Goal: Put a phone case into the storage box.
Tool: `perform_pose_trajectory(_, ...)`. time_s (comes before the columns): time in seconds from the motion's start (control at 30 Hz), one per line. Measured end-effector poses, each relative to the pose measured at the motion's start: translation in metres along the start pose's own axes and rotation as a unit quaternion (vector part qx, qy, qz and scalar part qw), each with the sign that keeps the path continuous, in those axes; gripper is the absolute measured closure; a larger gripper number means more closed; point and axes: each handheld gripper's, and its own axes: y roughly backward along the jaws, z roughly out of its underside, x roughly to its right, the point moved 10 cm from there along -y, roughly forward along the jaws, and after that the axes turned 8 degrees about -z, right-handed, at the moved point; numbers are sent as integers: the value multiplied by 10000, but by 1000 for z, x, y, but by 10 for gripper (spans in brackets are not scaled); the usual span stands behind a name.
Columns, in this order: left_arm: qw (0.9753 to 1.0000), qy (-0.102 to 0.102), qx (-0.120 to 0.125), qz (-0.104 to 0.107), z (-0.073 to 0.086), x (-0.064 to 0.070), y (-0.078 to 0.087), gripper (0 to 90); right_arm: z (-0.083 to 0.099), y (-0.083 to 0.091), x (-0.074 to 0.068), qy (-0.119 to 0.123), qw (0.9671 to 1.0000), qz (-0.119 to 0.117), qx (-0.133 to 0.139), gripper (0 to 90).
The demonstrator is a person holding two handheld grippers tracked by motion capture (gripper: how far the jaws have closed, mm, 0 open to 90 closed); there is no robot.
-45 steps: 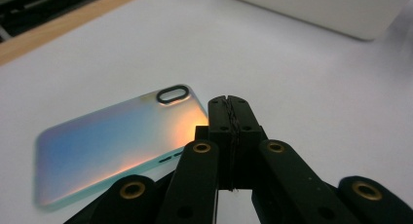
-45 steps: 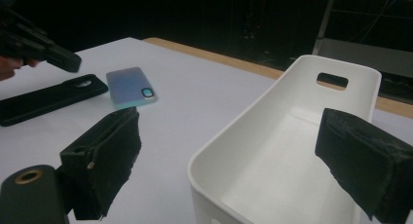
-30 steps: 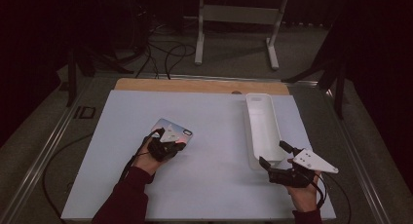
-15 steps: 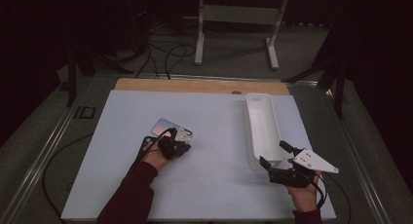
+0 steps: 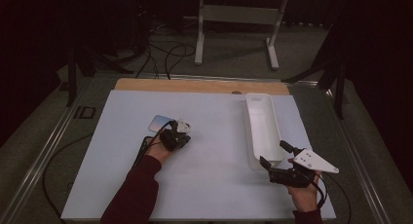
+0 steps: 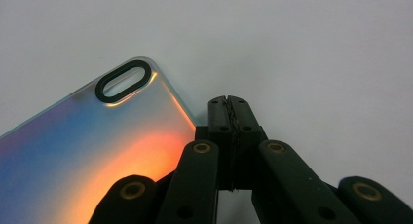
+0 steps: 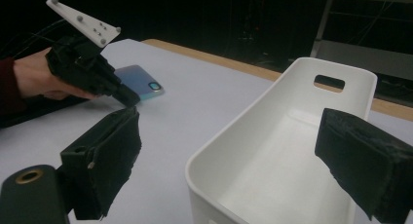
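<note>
An iridescent phone case point(image 5: 159, 121) lies flat on the white table, left of centre. Its oval camera cutout point(image 6: 122, 81) faces up, and the case also shows in the right gripper view point(image 7: 142, 82). My left gripper point(image 5: 179, 135) is at the case's near right edge. Its jaws are pressed together point(image 6: 229, 103) beside the case's corner, with nothing seen between them. My right gripper point(image 5: 274, 153) stands wide open at the near end of a long white bin point(image 5: 255, 136). Its two pads point(image 7: 114, 151) flank the bin's near rim point(image 7: 214, 151). The bin is empty.
A wooden strip point(image 5: 195, 85) runs along the table's far edge. Behind it a metal stand point(image 5: 236, 14) and cables point(image 5: 165, 53) sit on the floor. The left gripper point(image 7: 127, 96) with its grey plate shows far left in the right gripper view.
My left gripper has slid to the right along the case's near edge, uncovering more of the case on its left. The right gripper and the bin have stayed put.
</note>
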Motion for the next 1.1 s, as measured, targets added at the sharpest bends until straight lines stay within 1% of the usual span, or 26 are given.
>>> perform_pose_trajectory(0.03,10000,21,-21,-49,0,-4,-1,900,0,0,0,2,10000,-6,-1,90)
perform_pose_trajectory(0.17,9995,208,-68,-220,0,-16,-5,900,0,-1,-1,2,10000,-16,-12,90)
perform_pose_trajectory(0.23,9995,208,-68,-220,0,-16,-5,900,1,-1,-1,5,10000,-19,-21,90)
perform_pose_trajectory(0.27,9988,353,-75,-334,-1,-26,-8,900,1,-1,-1,5,10000,-19,-21,90)
perform_pose_trajectory(0.3,9985,405,-74,-363,-1,-29,-9,900,1,-2,-2,7,10000,-33,-35,90)
perform_pose_trajectory(0.33,9985,405,-74,-363,-1,-29,-9,900,1,-2,-2,7,10000,-33,-35,90)
perform_pose_trajectory(0.37,9977,491,-98,-457,1,-36,-10,900,1,-2,-2,3,10000,-27,-32,90)
perform_pose_trajectory(0.4,9972,560,-103,-489,2,-39,-10,900,1,-1,-1,3,10000,-25,-35,90)
perform_pose_trajectory(0.43,9972,560,-103,-489,2,-39,-10,900,1,-1,-1,3,10000,-25,-35,90)
perform_pose_trajectory(0.47,9961,670,-114,-566,4,-45,-11,900,1,-1,-1,7,10000,-25,-38,90)
perform_pose_trajectory(0.53,9951,764,-120,-619,6,-51,-12,900,2,-2,-2,7,10000,-32,-43,90)
perform_pose_trajectory(0.67,9936,867,-146,-707,8,-58,-12,900,2,-3,-2,32,10000,-52,-55,90)
perform_pose_trajectory(0.77,9933,872,-167,-734,9,-60,-11,900,2,-3,-2,24,10000,-47,-56,90)
perform_pose_trajectory(0.8,9927,911,-180,-772,11,-64,-11,900,2,-3,-2,21,10000,-49,-59,90)
perform_pose_trajectory(0.87,9923,941,-166,-783,10,-65,-12,900,2,-3,-2,27,10000,-52,-62,90)
perform_pose_trajectory(1.0,9923,935,-142,-802,9,-68,-15,900,3,-4,-3,24,10000,-59,-68,90)
perform_pose_trajectory(1.1,9919,947,-169,-834,7,-72,-18,900,3,-4,-3,31,10000,-60,-68,90)
